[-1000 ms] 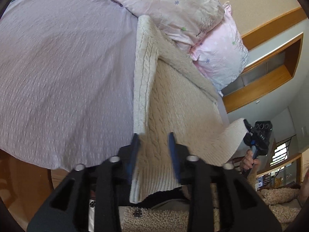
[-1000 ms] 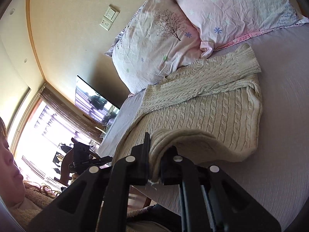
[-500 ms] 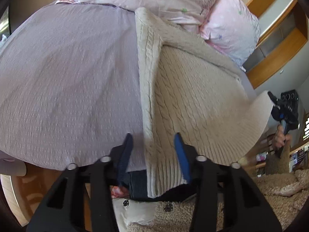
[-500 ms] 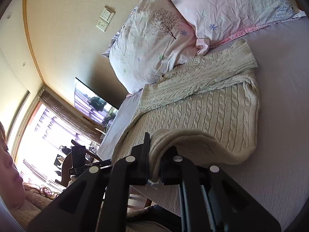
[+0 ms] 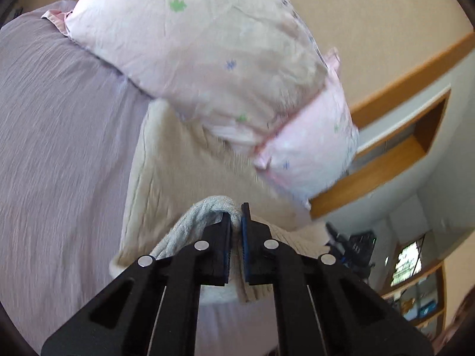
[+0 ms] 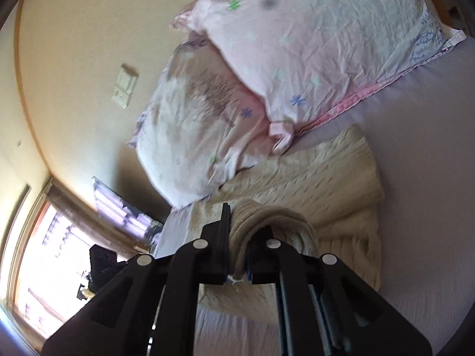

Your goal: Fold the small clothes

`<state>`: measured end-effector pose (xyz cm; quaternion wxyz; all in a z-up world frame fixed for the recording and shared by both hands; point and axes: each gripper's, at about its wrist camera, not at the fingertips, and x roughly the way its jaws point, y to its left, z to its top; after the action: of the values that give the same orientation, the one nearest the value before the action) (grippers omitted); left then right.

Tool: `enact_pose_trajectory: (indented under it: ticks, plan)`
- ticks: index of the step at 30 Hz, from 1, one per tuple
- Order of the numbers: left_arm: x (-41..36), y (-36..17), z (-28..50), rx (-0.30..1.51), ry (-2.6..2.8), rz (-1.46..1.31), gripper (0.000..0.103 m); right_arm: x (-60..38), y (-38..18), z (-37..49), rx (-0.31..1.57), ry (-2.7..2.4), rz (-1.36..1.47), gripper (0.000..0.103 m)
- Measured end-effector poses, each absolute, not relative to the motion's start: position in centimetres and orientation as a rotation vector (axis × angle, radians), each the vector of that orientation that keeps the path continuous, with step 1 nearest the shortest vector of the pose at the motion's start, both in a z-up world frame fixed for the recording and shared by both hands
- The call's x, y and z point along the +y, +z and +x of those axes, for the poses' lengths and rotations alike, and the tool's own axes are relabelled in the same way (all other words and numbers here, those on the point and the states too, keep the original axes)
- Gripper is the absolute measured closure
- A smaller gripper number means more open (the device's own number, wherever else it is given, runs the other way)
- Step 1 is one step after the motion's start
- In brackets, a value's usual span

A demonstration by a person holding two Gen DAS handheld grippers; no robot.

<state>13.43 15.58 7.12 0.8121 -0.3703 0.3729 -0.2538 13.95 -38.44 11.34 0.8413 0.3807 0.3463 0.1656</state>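
A cream cable-knit sweater (image 5: 178, 166) lies on the lilac bed sheet (image 5: 59, 136), its top against the pillows. My left gripper (image 5: 236, 216) is shut on a bunched fold of the sweater's hem and holds it lifted over the sweater body. My right gripper (image 6: 237, 222) is shut on another fold of the same sweater (image 6: 311, 184), also raised above the garment. The right gripper shows small at the right of the left wrist view (image 5: 353, 246). Both views are blurred by motion.
Two pink floral pillows (image 5: 207, 59) lie at the head of the bed, also in the right wrist view (image 6: 311, 38). A beige wall with a switch plate (image 6: 124, 86), a wooden shelf (image 5: 386, 160) and a window (image 6: 50, 255) surround the bed.
My left gripper closed on the sweater's hem. Both grippers moved forward toward the pillows, carrying the hem over the sweater body.
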Motion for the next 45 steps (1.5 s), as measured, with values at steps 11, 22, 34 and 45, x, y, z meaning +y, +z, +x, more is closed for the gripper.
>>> enact_pose_trajectory:
  ticks: [11,22,34,45]
  plan:
    - [16.2,3.1,23.3,0.841,-0.379,-1.037,0.023,-38.3,8.6,20.7,0.728,0.0,0.71,0.018]
    - [15.8,0.0,21.8,1.01,-0.378,-0.817,0.052,-39.4,9.0,18.0,0.608,0.104,0.734,0.007]
    - [10.4,2.7,21.0,0.858,-0.55,-1.046,0.086,-41.8,10.6,16.2,0.55,0.153,0.82,0.007]
    - [-19.6,3.2,22.9,1.159,-1.079,-0.87,0.08,-46.9,10.3,15.5,0.579,0.107,0.809,0.007]
